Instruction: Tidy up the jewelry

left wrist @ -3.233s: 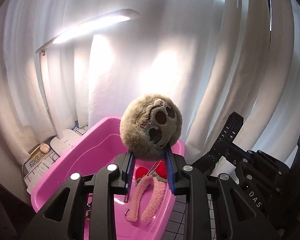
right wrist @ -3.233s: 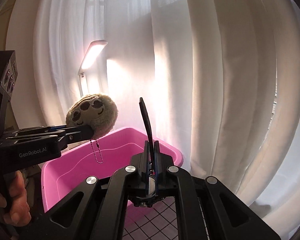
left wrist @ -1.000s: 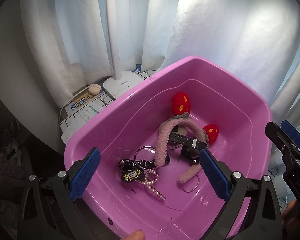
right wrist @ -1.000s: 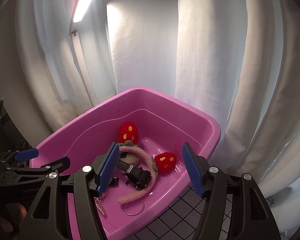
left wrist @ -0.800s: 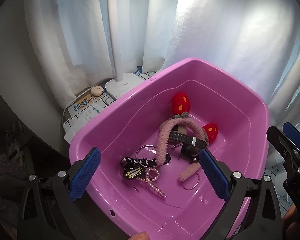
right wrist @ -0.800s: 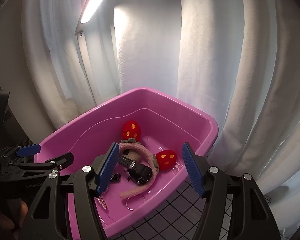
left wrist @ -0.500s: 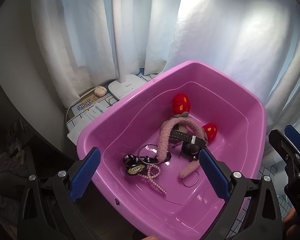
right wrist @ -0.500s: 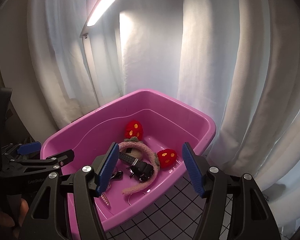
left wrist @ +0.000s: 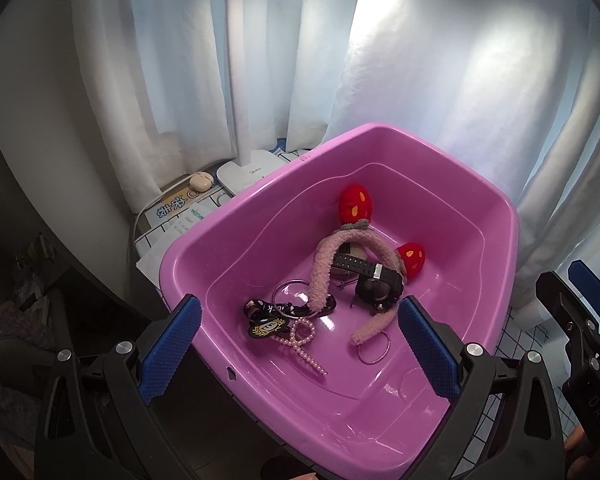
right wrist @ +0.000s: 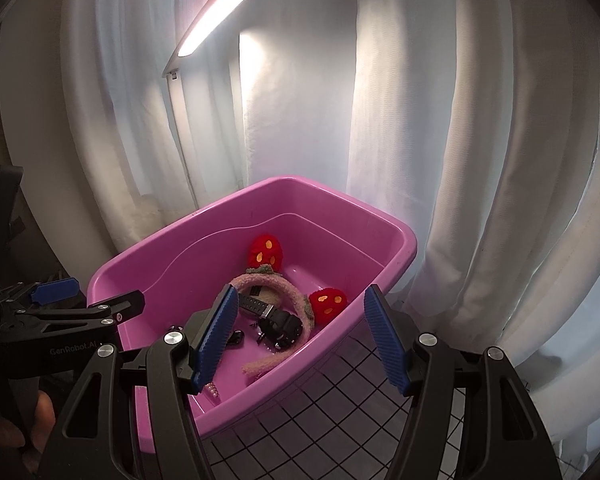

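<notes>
Pink plastic tub (left wrist: 496, 216), on a grid-patterned surface before white curtains (right wrist: 480, 120), desk lamp (left wrist: 244, 80) standing behind it. Contents: one fuzzy pink headband (left wrist: 324, 264) with two red strawberry ears, lying over a black wristwatch (left wrist: 374, 280); black lanyard with badge charm (left wrist: 266, 322); pearl clip (left wrist: 302, 340) touching the charm; one thin ring (left wrist: 290, 296) by the headband's left end, another (left wrist: 374, 346) by its right end. Left gripper (left wrist: 298, 354): fingers spread wide, holding nothing, hanging above the tub's near edge. Right gripper (right wrist: 300, 338): likewise wide open and empty, above the tub's near right corner. Change noted: three seconds ago the left gripper was clamped on a round plush keychain and the right was shut on a thin dark item; both have since let go and drawn back from the tub over the last second. The plush is not visible in either current view, so its resting place cannot be told. Assessment: that drop-off looks finished, and with everything visible gathered in the tub, the task appears to be near its end.
</notes>
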The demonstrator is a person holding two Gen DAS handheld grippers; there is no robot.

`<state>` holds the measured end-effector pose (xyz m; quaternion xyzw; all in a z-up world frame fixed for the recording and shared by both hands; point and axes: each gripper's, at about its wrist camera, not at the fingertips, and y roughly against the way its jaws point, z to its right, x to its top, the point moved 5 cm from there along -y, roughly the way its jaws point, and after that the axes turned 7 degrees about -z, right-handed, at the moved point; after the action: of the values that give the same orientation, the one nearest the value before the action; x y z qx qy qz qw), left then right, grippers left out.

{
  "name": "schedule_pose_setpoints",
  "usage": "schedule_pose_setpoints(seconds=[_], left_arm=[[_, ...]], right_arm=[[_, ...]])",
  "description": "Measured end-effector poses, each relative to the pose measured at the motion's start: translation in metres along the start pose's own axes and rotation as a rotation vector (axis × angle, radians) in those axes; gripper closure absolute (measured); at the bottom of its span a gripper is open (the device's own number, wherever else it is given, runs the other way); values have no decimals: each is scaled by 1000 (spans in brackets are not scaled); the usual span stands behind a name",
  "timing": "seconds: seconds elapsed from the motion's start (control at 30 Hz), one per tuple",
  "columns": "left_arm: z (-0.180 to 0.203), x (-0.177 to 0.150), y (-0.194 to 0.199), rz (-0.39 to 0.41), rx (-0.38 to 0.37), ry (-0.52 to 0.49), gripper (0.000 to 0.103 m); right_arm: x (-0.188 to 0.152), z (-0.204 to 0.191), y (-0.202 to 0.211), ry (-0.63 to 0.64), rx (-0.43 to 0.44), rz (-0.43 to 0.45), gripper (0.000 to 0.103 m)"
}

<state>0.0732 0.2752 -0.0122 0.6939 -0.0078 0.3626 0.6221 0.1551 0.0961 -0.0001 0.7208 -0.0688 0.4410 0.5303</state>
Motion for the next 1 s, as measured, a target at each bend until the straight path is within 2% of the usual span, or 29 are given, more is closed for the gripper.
schedule_pose_setpoints(seconds=[1.0], left_arm=[[13, -3, 18, 18, -1, -42, 6]], right_arm=[[-10, 17, 24, -52, -47, 18, 39]])
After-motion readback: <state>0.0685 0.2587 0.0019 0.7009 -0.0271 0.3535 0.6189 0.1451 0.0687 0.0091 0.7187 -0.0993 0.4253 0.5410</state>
